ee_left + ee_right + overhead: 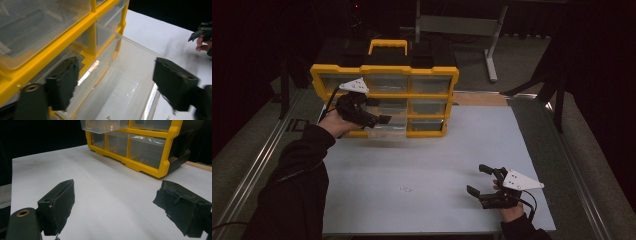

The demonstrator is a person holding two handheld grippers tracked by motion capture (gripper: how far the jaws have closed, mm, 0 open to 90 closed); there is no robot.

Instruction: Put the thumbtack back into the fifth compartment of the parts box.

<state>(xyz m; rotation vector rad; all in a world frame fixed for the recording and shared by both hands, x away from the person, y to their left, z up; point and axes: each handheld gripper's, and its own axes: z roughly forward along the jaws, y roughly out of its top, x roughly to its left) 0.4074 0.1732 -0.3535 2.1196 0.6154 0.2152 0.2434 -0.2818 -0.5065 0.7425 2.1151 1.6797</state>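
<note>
A white table [427,165] fills the middle of the high view, with dark floor around it. At its far left side stands a yellow organizer cabinet [384,70] with a yellow carry handle on top and a grid of clear plastic drawers in its front. One clear drawer [384,131] in the lower left part of that grid is pulled out toward the person; in the left gripper view [125,82] its open top and transparent walls lie directly below the jaws.

The left gripper [379,120], held in a hand at the end of a dark sleeve, sits at the front of the cabinet over the pulled-out drawer. Its jaws stand wide apart, on either side of the drawer's open top, and grip nothing.

The right gripper [479,181] rests low at the near right of the table, well apart from the cabinet. Its jaws are also spread wide with only bare table between them.

A tiny pale speck [405,189] lies on the table near the middle.
</note>
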